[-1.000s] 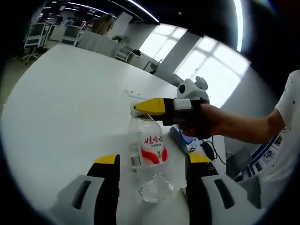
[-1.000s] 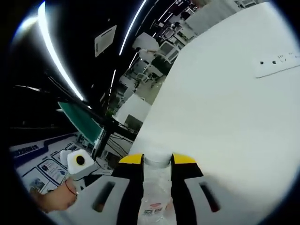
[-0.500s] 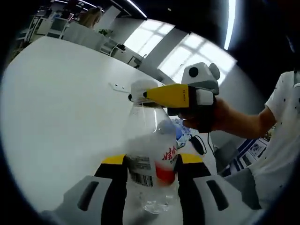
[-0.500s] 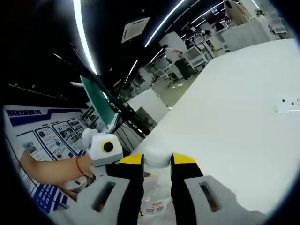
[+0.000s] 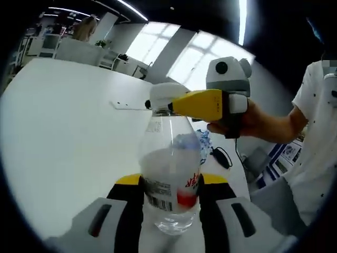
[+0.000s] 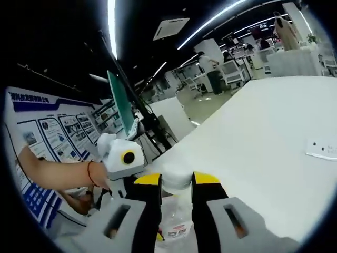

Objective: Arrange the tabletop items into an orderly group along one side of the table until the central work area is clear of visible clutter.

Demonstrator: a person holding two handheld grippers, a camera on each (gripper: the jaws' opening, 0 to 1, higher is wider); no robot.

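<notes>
My left gripper point(image 5: 169, 185) clamps the body of the clear plastic water bottle point(image 5: 169, 179) upright over the white table point(image 5: 63, 126), while my right gripper point(image 6: 176, 182) pinches its white cap point(image 6: 176, 178). A white power strip point(image 6: 322, 149) lies well beyond; the bottle's red label is unreadable.

Open-plan office: large bright windows point(image 5: 210, 63) stood beyond the white table point(image 5: 58, 121), ceiling light strips point(image 6: 111, 26) ran overhead, and blue-printed wall posters point(image 6: 52, 132) hung beside distant desks and chairs point(image 6: 231, 68).

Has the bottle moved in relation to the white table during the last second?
Yes. The bottle lay on the white table between open jaws; now it stands upright, the left gripper at its body, the right gripper at its cap.
</notes>
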